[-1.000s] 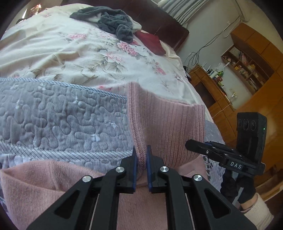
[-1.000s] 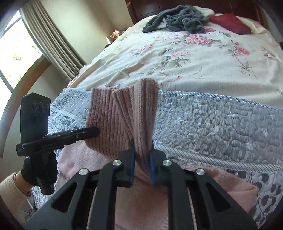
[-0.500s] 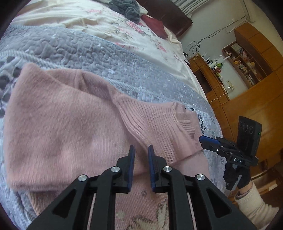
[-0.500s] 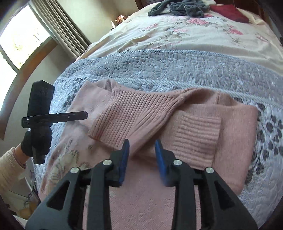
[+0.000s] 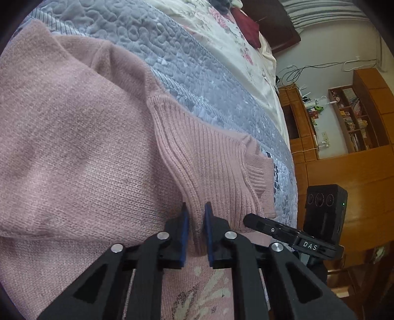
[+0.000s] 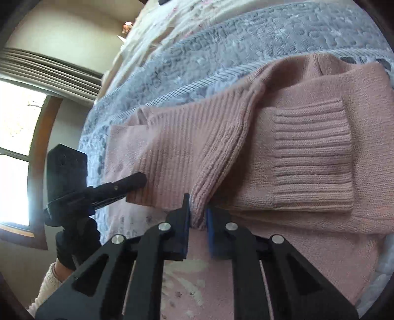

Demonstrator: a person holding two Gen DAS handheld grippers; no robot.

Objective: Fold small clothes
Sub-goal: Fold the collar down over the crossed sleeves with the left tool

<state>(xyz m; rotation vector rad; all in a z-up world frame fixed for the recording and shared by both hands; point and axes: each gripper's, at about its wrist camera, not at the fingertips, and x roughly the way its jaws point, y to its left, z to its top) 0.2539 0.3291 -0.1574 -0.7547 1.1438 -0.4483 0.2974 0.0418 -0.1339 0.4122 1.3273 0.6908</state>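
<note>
A pink knit sweater (image 5: 86, 147) lies folded on the bed, its ribbed hem (image 5: 216, 157) doubled over the body. My left gripper (image 5: 196, 216) is shut on a raised ridge of that hem near the fold's front edge. The right gripper (image 5: 250, 218) reaches the hem's right corner from the side. In the right wrist view the sweater (image 6: 307, 221) shows a ribbed sleeve cuff (image 6: 312, 152) lying on top. My right gripper (image 6: 198, 209) is shut on a pinched fold of the hem (image 6: 184, 147). The left gripper (image 6: 140, 177) touches the hem's left corner.
A grey quilted cover (image 5: 197, 73) lies under the sweater, with a floral sheet (image 5: 221, 32) and a dark red cloth (image 5: 246, 22) farther up the bed. Wooden shelves (image 5: 357, 115) stand to the right. A window (image 6: 14, 147) and a gloved hand (image 6: 73, 243) are at the left.
Both grippers laid the lifted hem down over the sweater and let go half a second ago. They have since dropped closer and closed on the hem's front edge again.
</note>
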